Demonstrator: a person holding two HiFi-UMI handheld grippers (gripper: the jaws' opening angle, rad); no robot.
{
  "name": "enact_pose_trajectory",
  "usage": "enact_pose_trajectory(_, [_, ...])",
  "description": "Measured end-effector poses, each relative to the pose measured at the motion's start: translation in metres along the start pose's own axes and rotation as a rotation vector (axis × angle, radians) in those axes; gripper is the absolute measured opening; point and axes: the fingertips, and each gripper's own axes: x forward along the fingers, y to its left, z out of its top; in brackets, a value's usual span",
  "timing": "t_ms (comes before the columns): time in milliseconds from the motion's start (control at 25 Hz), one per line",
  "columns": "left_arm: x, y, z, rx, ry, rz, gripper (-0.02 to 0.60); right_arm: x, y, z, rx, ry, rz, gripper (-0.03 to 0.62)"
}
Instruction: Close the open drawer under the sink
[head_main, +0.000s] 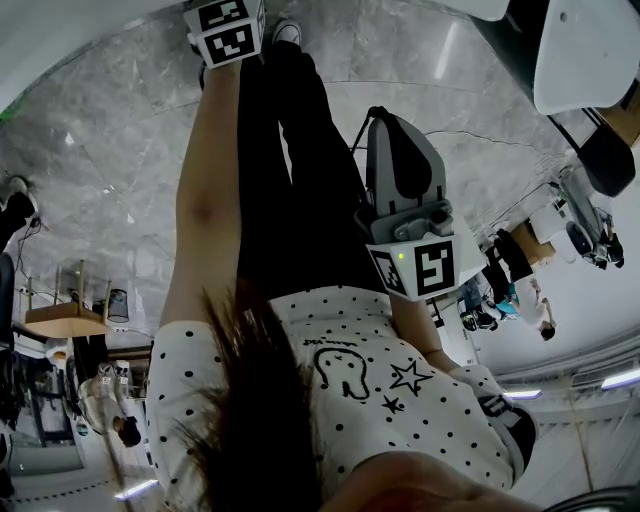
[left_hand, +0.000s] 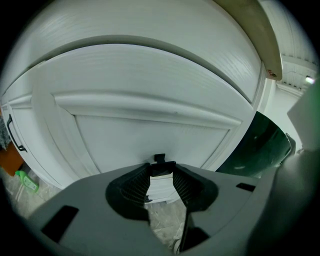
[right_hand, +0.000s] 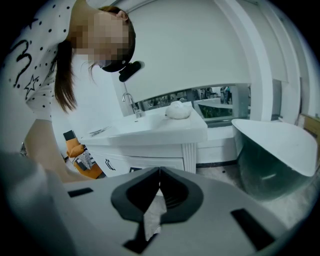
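**Left gripper** (left_hand: 162, 168): angled downward. The jaws are set wide and closed on a dark handle (left_hand: 162, 170), which fills the gap from tip to tip. The ribbed pads (left_hand: 135, 185) behind the tips are bare.

**Drawer front** (left_hand: 150, 132): white, with a raised frame. It carries the handle and stands directly ahead of the left gripper, filling most of the left gripper view. How far the drawer stands out cannot be told.

**Between the jaws, below the handle:** a white strip, then marble floor (left_hand: 163, 220).

**Left edge of the left gripper view:** a second black handle (left_hand: 12, 133) on a neighbouring white front, with a green item (left_hand: 25, 181) low down beneath it.

**Right gripper** (right_hand: 160, 173): jaws together, with nothing between them. It is aimed at the vanity (right_hand: 150, 155), which is well apart from it.

**Right gripper view, beyond the jaws:**
- The sink (right_hand: 150, 129) is on top of the white vanity, with a faucet (right_hand: 131, 104) and a white rounded object (right_hand: 177, 110) on the counter.
- Black pulls (right_hand: 107, 164) show on the fronts below.
- A bathtub (right_hand: 275, 150) stands to the right.
- A person in a dotted shirt (right_hand: 30, 55) bends in at the left.

**Head view:**
- The left gripper's marker cube (head_main: 225, 30) is at the top edge, at the end of a bare outstretched arm (head_main: 205, 200).
- The right gripper is beside black trousers (head_main: 295, 180).
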Motion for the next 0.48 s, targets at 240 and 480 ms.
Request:
enact_pose_trajectory(240, [-0.003, -0.002, -0.002, 0.008, 0.004, -0.040, 0.153, 0.000, 0.004, -0.002, -0.003, 0.003, 0.004, 0.014])
enact_pose_trajectory(480, [-0.010, -0.007, -0.001, -0.013, -0.007, -0.060, 0.169, -0.001, 0.003, -0.002, -0.007, 0.003, 0.015, 0.014])
